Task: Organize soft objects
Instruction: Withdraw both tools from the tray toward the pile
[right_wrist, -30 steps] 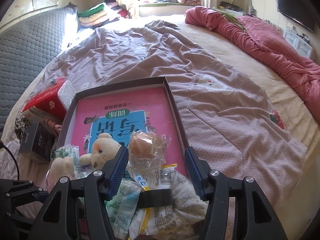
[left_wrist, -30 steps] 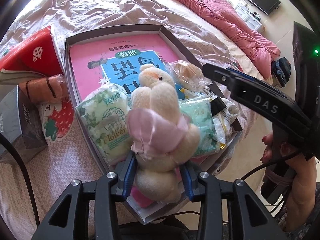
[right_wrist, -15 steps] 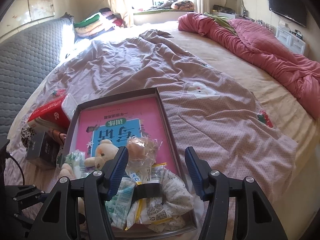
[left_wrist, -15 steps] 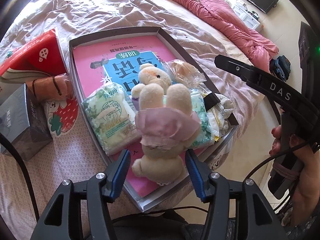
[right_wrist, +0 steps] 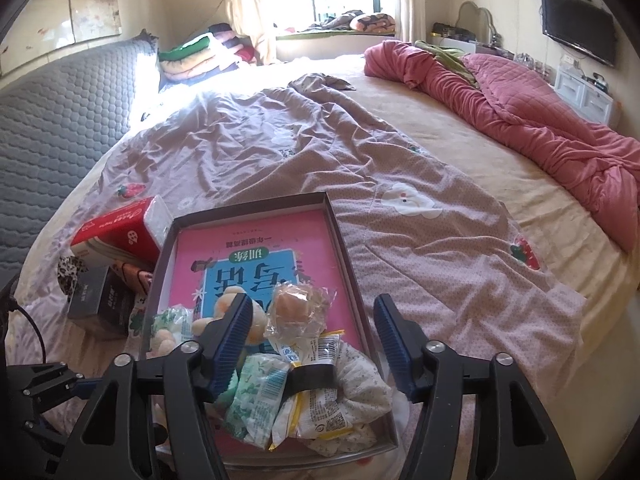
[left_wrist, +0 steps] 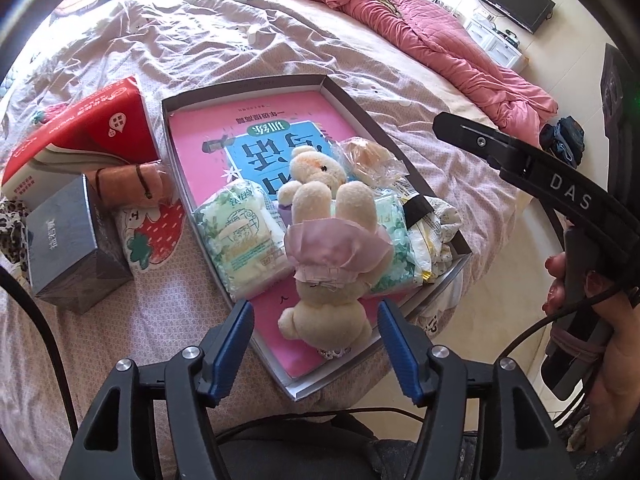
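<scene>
Partly hidden: plush rabbit [right_wrist: 236, 316] behind right gripper [right_wrist: 312, 334].

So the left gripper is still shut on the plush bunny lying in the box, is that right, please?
Not quite: the left gripper is open. The left wrist view shows its blue fingers spread apart, clear of the plush bunny. The bunny does lie in the box, on the tissue packs.

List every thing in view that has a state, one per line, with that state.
Left gripper: open, empty.
Right gripper: open, empty.
Plush bunny: released, lying in the box.
Box: open, lidless.
Bun: sealed in its clear wrapper.
Tissue pack: sealed, in the box.
Grey carton: closed, beside the box.
</scene>
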Demonstrator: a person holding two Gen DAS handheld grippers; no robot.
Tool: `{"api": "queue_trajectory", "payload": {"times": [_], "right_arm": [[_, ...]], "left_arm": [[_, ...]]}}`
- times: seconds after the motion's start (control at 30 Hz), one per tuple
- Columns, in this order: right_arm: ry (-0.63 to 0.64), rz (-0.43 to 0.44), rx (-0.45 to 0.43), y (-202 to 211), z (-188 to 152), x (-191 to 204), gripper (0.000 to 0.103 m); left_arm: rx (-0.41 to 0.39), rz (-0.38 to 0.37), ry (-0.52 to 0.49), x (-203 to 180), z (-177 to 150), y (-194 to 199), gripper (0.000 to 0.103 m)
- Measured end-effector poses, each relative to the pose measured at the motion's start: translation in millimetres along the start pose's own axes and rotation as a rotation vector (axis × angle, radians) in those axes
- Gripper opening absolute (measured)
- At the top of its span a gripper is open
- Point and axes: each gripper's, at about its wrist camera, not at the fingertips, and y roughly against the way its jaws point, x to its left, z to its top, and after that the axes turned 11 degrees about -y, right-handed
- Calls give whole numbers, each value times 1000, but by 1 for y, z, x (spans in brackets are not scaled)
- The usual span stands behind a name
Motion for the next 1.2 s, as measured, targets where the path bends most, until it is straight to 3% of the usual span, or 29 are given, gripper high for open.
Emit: {"api": "queue_trajectory", "payload": {"times": [0.63, 1.2], "right_arm": [[163, 87, -36, 29, -1, 71, 72], [343, 147, -5, 27, -27, 140, 73]], "left_arm": [[-98, 54, 38, 15, -17, 53, 71], [-151, 108, 222, 82, -61, 92, 71]]}}
